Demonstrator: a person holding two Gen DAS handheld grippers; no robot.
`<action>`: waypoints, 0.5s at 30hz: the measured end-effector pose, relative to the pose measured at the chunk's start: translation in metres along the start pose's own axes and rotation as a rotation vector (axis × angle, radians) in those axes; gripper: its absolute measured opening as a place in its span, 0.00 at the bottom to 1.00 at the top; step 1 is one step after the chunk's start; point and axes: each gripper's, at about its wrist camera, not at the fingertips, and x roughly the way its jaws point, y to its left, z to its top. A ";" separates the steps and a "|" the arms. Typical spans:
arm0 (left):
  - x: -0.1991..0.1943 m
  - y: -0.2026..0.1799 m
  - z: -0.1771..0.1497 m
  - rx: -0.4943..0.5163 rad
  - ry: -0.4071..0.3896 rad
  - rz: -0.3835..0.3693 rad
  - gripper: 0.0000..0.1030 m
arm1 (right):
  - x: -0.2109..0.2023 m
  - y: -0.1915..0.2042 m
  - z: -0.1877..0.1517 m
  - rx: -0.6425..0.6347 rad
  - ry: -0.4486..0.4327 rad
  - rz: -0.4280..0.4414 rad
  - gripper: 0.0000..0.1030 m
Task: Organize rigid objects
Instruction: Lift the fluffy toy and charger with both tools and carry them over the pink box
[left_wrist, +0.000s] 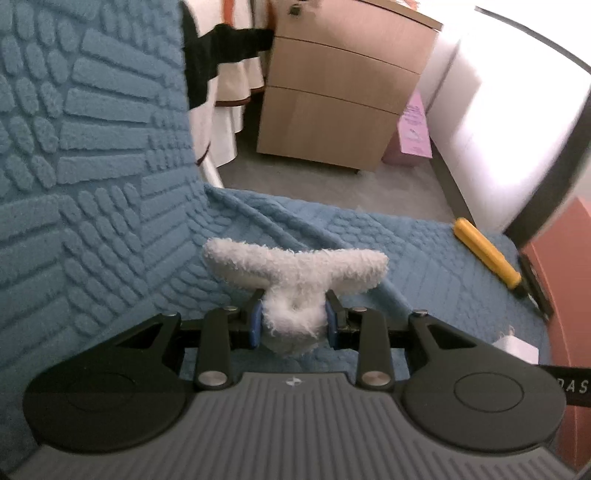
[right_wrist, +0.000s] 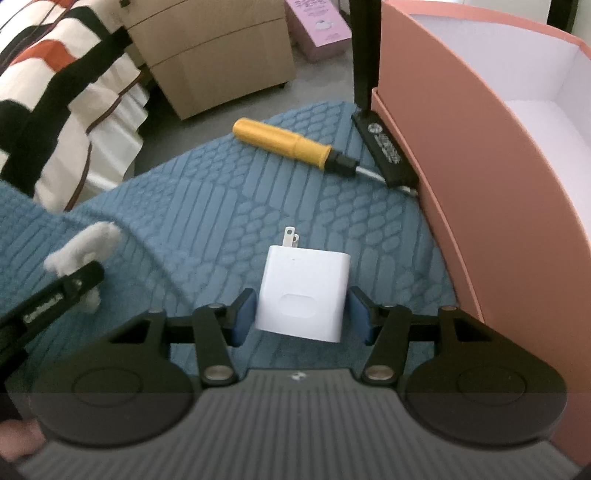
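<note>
My left gripper (left_wrist: 294, 325) is shut on a fluffy white plush piece (left_wrist: 295, 273) and holds it over the blue textured mat (left_wrist: 110, 221). The plush and the left gripper also show at the left in the right wrist view (right_wrist: 79, 251). My right gripper (right_wrist: 301, 314) is open, its blue pads on either side of a white wall charger (right_wrist: 303, 293) that lies on the mat with prongs pointing away; small gaps show at both pads. A yellow-handled screwdriver (right_wrist: 284, 144) lies farther back on the mat; it also shows in the left wrist view (left_wrist: 487, 256).
A pink open box (right_wrist: 480, 166) with a white inside stands at the right. A black stand foot (right_wrist: 386, 147) rests against it. A wooden drawer cabinet (left_wrist: 332, 96), a pink carton (right_wrist: 319, 26) and a striped bedcover (right_wrist: 55, 110) lie beyond the mat.
</note>
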 end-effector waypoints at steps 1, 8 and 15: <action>-0.003 -0.004 -0.003 0.005 -0.002 -0.006 0.36 | -0.001 0.000 -0.002 -0.008 0.005 0.005 0.55; -0.023 -0.009 -0.019 -0.050 0.004 -0.060 0.36 | -0.013 -0.004 -0.018 -0.071 0.021 0.032 0.55; -0.047 -0.011 -0.028 -0.061 -0.010 -0.067 0.36 | -0.025 -0.011 -0.028 -0.128 0.026 0.041 0.55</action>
